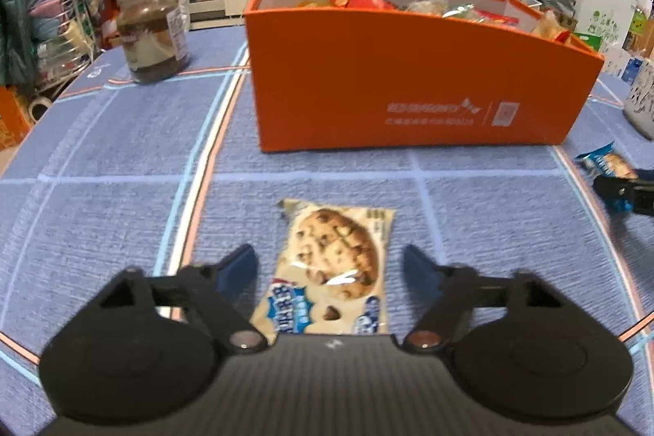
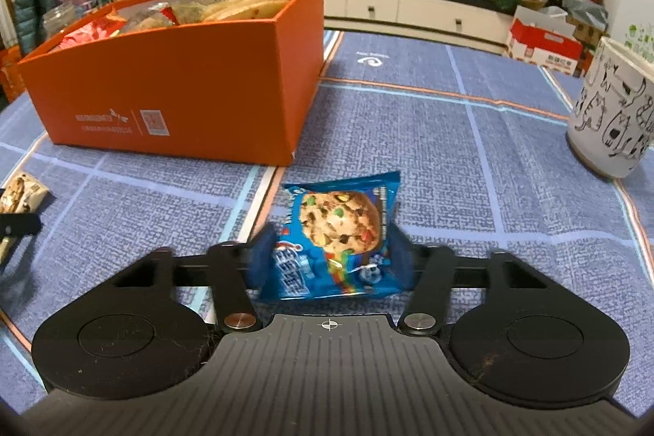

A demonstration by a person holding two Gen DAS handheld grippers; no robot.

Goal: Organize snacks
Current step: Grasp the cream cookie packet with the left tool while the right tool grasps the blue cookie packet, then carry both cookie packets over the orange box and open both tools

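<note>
A cream cookie packet (image 1: 333, 268) lies flat on the blue tablecloth. My left gripper (image 1: 331, 262) is open, with one finger on each side of the packet and not touching it. My right gripper (image 2: 331, 258) is shut on a blue cookie packet (image 2: 339, 235), which bulges between the pads just above the cloth. The blue packet and right gripper also show at the right edge of the left wrist view (image 1: 605, 164). An orange box (image 1: 408, 80) full of snack packets stands behind; it also shows in the right wrist view (image 2: 180, 88).
A glass jar (image 1: 151, 27) stands to the left of the box. A white cup with cat drawings (image 2: 613, 113) stands at the right. The cream packet (image 2: 20, 193) lies at the left edge of the right wrist view. Cluttered shelves and cabinets lie beyond the table.
</note>
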